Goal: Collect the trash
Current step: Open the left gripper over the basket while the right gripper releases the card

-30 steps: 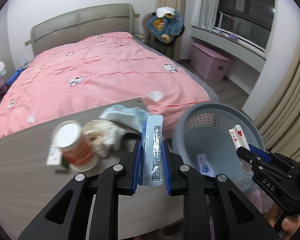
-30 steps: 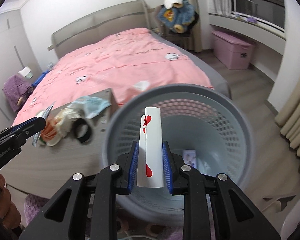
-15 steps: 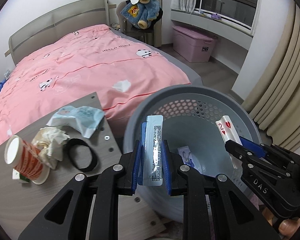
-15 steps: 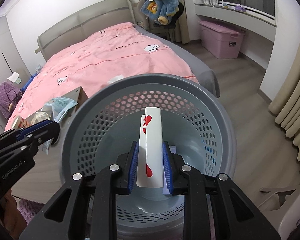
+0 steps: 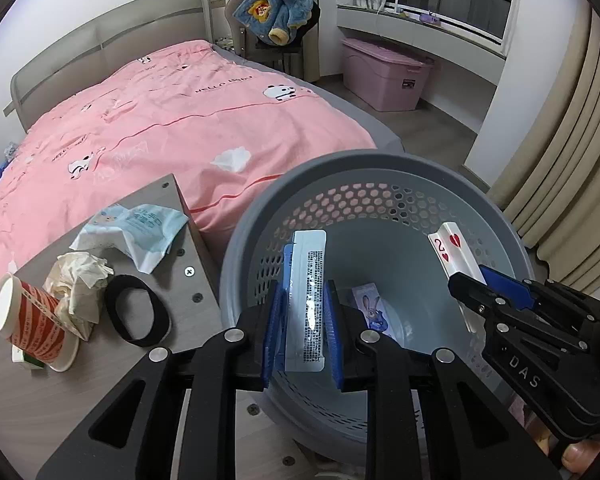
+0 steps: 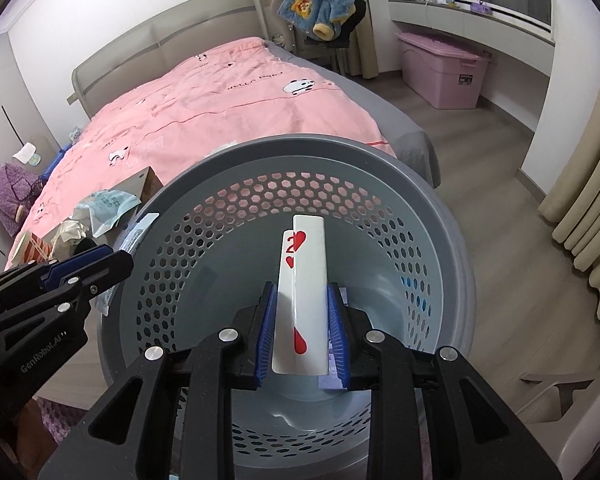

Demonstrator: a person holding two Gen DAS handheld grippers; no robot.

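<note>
My left gripper (image 5: 306, 276) is shut on a long clear sachet (image 5: 306, 300) and holds it over the near rim of the grey perforated basket (image 5: 380, 160). My right gripper (image 6: 300, 292) holds a bent two-of-hearts playing card (image 6: 306, 264) above the basket's (image 6: 300, 144) middle. Its jaws are opening, with the card still touching both pads. In the left wrist view the card (image 5: 450, 252) and right gripper (image 5: 472, 280) show at the right. A small rabbit picture card (image 5: 374, 310) lies on the basket floor.
On the grey table (image 5: 40, 400) to the left lie a tipped paper cup (image 5: 28, 316), crumpled tissue (image 5: 80, 284), a wipes packet (image 5: 136, 228) and a black band (image 5: 136, 310). A pink bed (image 5: 160, 120) lies behind, a pink storage box (image 5: 384, 76) and curtains (image 5: 560, 160) to the right.
Both grippers have moved right and down over the basket, each still carrying its item. The table trash has slid to the left of the views.
</note>
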